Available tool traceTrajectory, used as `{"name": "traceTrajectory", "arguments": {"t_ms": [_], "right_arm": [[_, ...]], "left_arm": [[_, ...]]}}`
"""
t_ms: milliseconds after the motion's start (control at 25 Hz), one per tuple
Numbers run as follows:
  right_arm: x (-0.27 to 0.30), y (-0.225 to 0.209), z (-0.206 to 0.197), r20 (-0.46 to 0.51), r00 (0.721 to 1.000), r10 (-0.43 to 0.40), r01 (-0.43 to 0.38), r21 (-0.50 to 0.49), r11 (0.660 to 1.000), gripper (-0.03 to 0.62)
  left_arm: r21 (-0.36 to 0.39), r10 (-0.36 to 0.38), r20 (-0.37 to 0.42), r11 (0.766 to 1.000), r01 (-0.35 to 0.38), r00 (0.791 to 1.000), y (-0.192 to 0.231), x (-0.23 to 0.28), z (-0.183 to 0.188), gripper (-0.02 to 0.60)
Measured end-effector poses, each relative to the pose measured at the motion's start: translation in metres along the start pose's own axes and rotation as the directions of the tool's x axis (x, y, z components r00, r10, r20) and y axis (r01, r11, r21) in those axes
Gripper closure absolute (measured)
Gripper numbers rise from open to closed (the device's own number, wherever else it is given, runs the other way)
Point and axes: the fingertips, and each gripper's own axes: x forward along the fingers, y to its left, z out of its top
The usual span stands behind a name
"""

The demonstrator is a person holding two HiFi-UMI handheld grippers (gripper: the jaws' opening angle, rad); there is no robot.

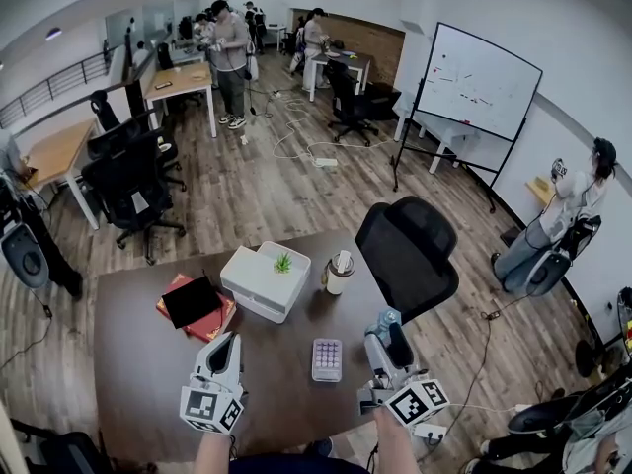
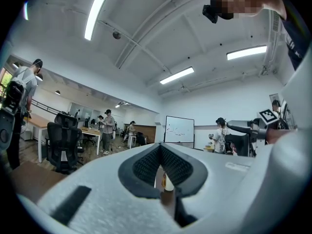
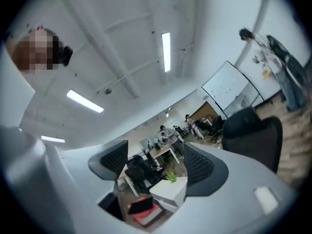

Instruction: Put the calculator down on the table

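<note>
Since the right gripper (image 3: pixel 152 165) has its jaws standing wide with nothing but the room showing through the gap, I'd call the put-down basically done. The left gripper (image 2: pixel 161 162) has its pads pressed together at the tips, and it's empty too. The calculator (image 1: pixel 327 359) is lying flat, keys up, on the brown table (image 1: pixel 138 363), between the two grippers and touching neither.

So what's left, as I judge it, is getting clear cleanly. I'd hold the right gripper up above the table, pull it toward me rather than sweeping across the calculator, and not let the jaws dip onto the keys. The left one is fine parked where it is, off to the calculator's left.

Other stuff, all placed from the calculator:
- Beyond it sits a white box (image 1: pixel 259 282) with a little green plant (image 1: pixel 283 262) on top, and a cup (image 1: pixel 339 273) just right of that box.
- Beyond and to the left there's a red book (image 1: pixel 212 326) with something flat and black (image 1: pixel 192 301) on it.
- Beyond and to the right, past the table edge, is a black office chair (image 1: pixel 407 250).

None of it looks near enough to the calculator to get in the way. Honestly, the only thing that could bump it is my own right gripper. Several people are working well beyond the table, so they're no concern.
</note>
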Motion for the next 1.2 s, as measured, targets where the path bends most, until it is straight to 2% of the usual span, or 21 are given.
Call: {"name": "traceTrajectory", "arguments": {"t_ms": [80, 160, 320, 400, 520, 840, 1080, 1200], "right_arm": [[-0.003, -0.005, 0.003, -0.049, 0.998, -0.046, 0.037, -0.172, 0.984, 0.233], [-0.007, -0.013, 0.006, -0.084, 0.992, -0.092, 0.065, -0.283, 0.957, 0.238], [-0.017, -0.018, 0.013, -0.123, 0.983, -0.139, 0.083, -0.383, 0.920, 0.241], [-0.022, -0.019, 0.019, -0.127, 0.980, -0.152, 0.083, -0.433, 0.897, 0.262], [-0.027, -0.028, 0.026, -0.133, 0.976, -0.174, 0.093, -0.467, 0.879, 0.263], [-0.041, -0.046, 0.036, -0.140, 0.962, -0.237, 0.134, -0.512, 0.848, 0.260], [-0.041, -0.047, 0.031, -0.150, 0.947, -0.285, 0.140, -0.606, 0.783, 0.255], [-0.041, -0.043, 0.028, -0.152, 0.948, -0.279, 0.144, -0.577, 0.804, 0.266]], "left_arm": [[-0.004, -0.002, 0.000, 1.000, 0.002, 1.000, 0.000, 0.002, 0.000, 0.586], [-0.007, -0.006, -0.001, 1.000, 0.006, 1.000, 0.001, 0.004, 0.002, 0.586], [0.002, 0.001, 0.001, 1.000, -0.001, 1.000, 0.004, 0.001, 0.009, 0.586], [0.005, 0.002, 0.009, 1.000, -0.002, 1.000, 0.005, -0.001, 0.013, 0.586], [0.039, 0.007, 0.007, 0.999, -0.007, 1.000, 0.005, -0.003, 0.017, 0.586], [0.041, 0.023, 0.003, 0.999, -0.023, 1.000, 0.014, -0.007, 0.025, 0.586], [0.074, 0.000, 0.004, 0.997, 0.000, 1.000, 0.011, 0.000, 0.031, 0.586], [0.112, -0.010, -0.011, 0.994, 0.011, 1.000, 0.008, 0.001, 0.026, 0.586]]}}
